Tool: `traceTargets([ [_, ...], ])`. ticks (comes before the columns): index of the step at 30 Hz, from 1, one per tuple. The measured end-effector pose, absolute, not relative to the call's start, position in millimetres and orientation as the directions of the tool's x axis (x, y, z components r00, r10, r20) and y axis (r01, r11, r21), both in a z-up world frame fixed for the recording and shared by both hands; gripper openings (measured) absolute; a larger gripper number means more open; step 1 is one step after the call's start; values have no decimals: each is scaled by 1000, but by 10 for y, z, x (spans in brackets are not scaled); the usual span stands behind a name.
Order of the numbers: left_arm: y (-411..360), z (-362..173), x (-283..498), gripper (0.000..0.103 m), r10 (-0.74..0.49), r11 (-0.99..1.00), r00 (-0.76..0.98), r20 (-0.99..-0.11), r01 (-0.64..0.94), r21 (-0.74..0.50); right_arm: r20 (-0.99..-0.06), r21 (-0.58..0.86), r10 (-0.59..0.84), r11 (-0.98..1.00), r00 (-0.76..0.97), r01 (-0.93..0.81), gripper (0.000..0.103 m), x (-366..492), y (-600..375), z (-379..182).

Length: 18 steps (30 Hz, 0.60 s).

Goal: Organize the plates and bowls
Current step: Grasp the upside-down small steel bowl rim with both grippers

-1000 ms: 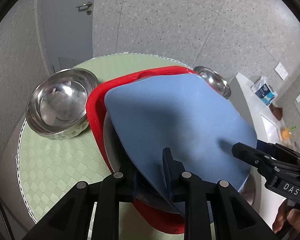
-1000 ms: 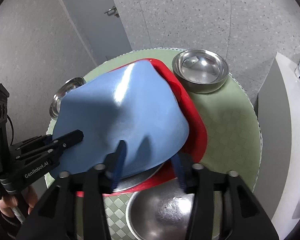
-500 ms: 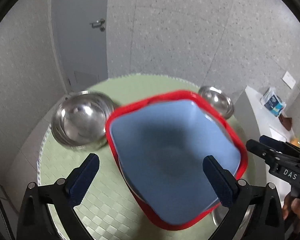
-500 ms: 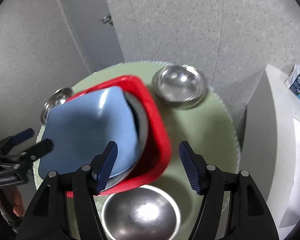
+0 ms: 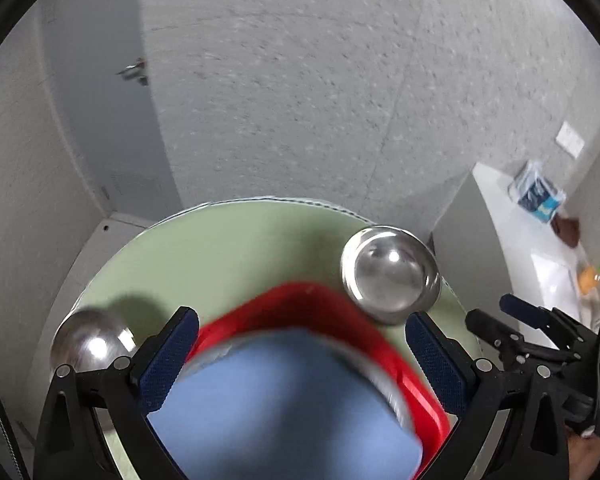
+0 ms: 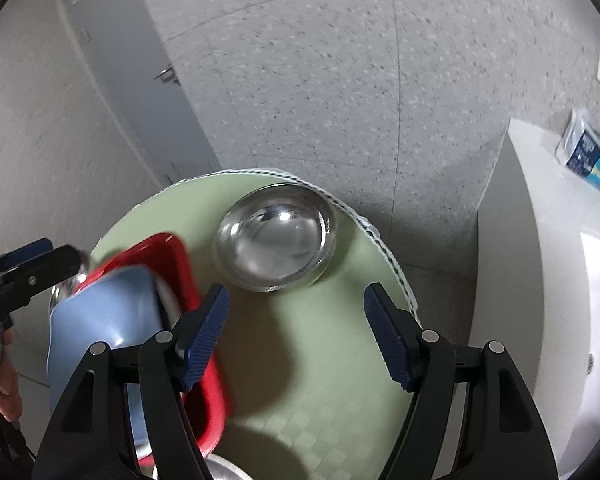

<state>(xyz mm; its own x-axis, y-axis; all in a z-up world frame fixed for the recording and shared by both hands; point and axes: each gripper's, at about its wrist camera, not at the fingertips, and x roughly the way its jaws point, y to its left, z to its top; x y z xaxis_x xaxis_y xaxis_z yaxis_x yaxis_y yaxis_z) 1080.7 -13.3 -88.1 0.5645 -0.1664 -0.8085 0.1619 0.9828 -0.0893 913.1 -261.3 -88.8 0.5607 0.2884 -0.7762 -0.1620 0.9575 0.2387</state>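
Note:
A blue plate (image 5: 292, 404) lies stacked in a red plate (image 5: 340, 312) on the round green table (image 5: 236, 248); a steel rim shows between them. My left gripper (image 5: 302, 360) is open and empty above the stack. My right gripper (image 6: 298, 332) is open and empty, above the table right of the stack (image 6: 112, 312). A steel bowl (image 6: 276, 236) sits beyond the right gripper and shows in the left wrist view (image 5: 390, 272). Another steel bowl (image 5: 88, 344) sits at the left table edge. A third bowl's rim (image 6: 220, 466) shows under the right gripper.
A white counter (image 6: 560, 280) with a blue packet (image 6: 590, 156) stands right of the table. A grey door (image 5: 100, 120) and speckled wall are behind. The table edge drops off all around.
Both grippers let go of the blue plate, opened wide and pulled up and back. The blue plate now rests in the red plate.

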Motion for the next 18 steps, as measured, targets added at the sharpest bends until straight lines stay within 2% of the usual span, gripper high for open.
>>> traceTargets([
  [10,-689,-1433,11850,100,-56,977,434,-899,207,39,-817,302,309,949,486,-95,72,9735,-2712,-1348],
  [16,-988,-1766,12247,82,-11,965,338,-941,249,78,-833,350,348,934,430,-78,68,9911,-2730,-1626],
  [17,-1052,-1828,12315,75,-10,964,321,-947,255,77,-831,372,370,925,416,-79,65,9935,-2733,-1674],
  [18,-1090,-1862,12370,61,-10,964,308,-951,257,73,-828,388,385,918,407,-80,62,9950,-2743,-1703],
])
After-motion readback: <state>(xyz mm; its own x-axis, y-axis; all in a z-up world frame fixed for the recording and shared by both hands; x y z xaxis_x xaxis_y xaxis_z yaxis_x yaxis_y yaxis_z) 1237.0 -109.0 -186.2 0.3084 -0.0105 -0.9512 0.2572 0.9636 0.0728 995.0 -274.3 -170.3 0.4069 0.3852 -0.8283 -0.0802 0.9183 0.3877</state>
